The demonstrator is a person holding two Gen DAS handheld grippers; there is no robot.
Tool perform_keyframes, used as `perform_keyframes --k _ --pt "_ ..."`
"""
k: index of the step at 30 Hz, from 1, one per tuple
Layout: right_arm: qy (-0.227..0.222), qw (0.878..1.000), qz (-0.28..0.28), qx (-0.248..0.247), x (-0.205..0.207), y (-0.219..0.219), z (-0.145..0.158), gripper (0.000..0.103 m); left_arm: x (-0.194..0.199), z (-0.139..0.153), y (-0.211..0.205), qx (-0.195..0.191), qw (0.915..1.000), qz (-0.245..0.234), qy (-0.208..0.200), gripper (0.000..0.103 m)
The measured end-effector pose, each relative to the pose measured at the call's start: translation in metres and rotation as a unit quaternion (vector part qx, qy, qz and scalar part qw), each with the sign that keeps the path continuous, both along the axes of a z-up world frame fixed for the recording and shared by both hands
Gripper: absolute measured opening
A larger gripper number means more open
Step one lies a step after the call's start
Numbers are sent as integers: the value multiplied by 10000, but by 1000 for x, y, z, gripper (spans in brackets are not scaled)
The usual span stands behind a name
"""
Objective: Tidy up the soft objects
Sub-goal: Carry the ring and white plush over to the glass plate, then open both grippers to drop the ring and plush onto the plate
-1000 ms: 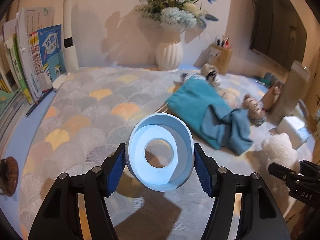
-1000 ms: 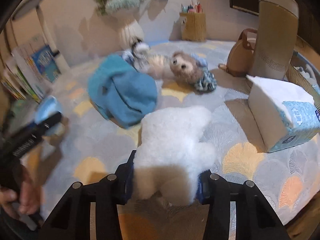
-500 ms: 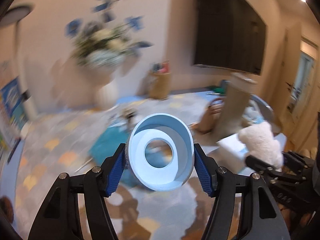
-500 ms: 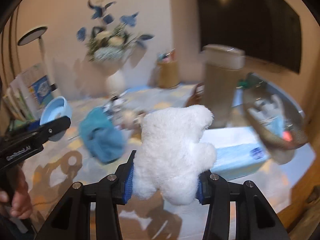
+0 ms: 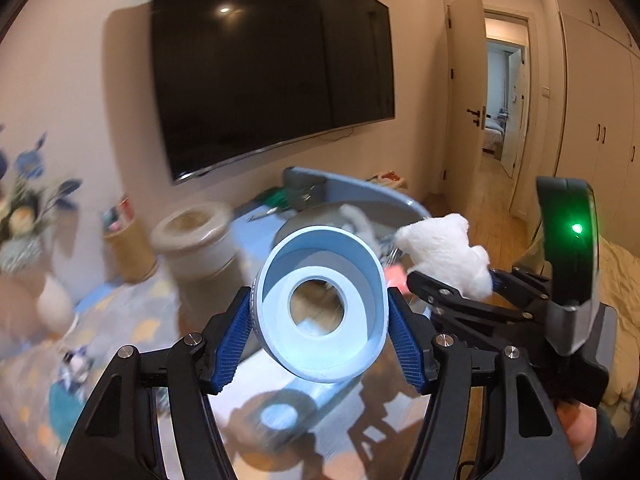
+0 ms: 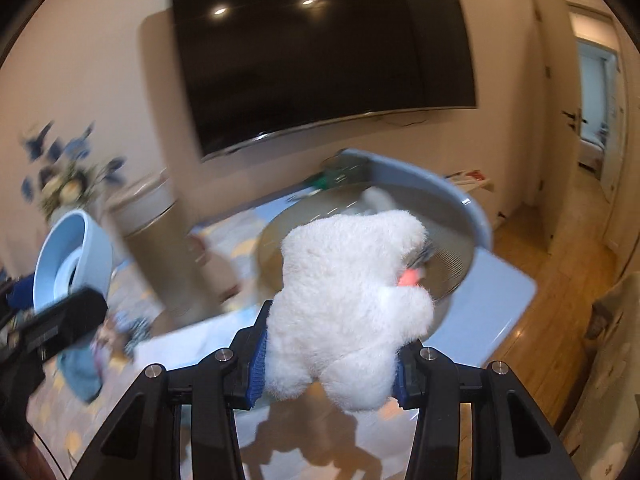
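Your left gripper (image 5: 322, 316) clamps the smooth blue ring (image 5: 320, 308) above the table; it could slip out. Your right gripper (image 6: 328, 364) squeezes the white plush (image 6: 352, 300) near the basket (image 6: 472, 216); release early and it misses.

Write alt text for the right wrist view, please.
A black two-finger gripper clamps a fluffy white plush toy in mid-air above a blue-rimmed basket. A wall-mounted TV hangs behind; the surroundings are motion-blurred.
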State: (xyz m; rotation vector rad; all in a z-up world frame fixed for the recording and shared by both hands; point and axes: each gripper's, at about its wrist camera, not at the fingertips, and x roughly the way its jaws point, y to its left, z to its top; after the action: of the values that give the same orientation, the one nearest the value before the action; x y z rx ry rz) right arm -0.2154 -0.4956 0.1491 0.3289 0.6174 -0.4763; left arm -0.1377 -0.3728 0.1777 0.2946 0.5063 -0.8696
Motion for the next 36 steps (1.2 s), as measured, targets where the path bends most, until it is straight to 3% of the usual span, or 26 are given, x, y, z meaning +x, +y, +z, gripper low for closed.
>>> perform_keyframes --k 4,8,11,14,18,21,29,36 --pt "-93 9994 -204 265 8 -51 4 46 18 3 -43 72 9998 -49 167 63" --pt "-103 9969 -264 730 26 -95 3 47 40 -2 -71 258 9991 202 253 63" --pt "-73 9955 -260 908 38 -116 0 47 59 -11 -87 353 9977 357 457 63" --pt "4 9954 -230 932 49 -129 -1 47 67 -17 -103 450 9974 416 391 63" --pt "121 9953 -201 938 62 -141 -2 50 80 -24 -118 505 9966 506 418 68" --pt "291 9941 -67 1044 76 -153 -11 62 85 -28 -123 574 9959 471 509 82" --pt "218 9881 -155 1513 46 -169 -21 63 56 -10 -100 419 9978 122 496 82" --pt "198 9914 -13 1290 23 -134 -3 63 16 30 -31 35 9995 68 293 82"
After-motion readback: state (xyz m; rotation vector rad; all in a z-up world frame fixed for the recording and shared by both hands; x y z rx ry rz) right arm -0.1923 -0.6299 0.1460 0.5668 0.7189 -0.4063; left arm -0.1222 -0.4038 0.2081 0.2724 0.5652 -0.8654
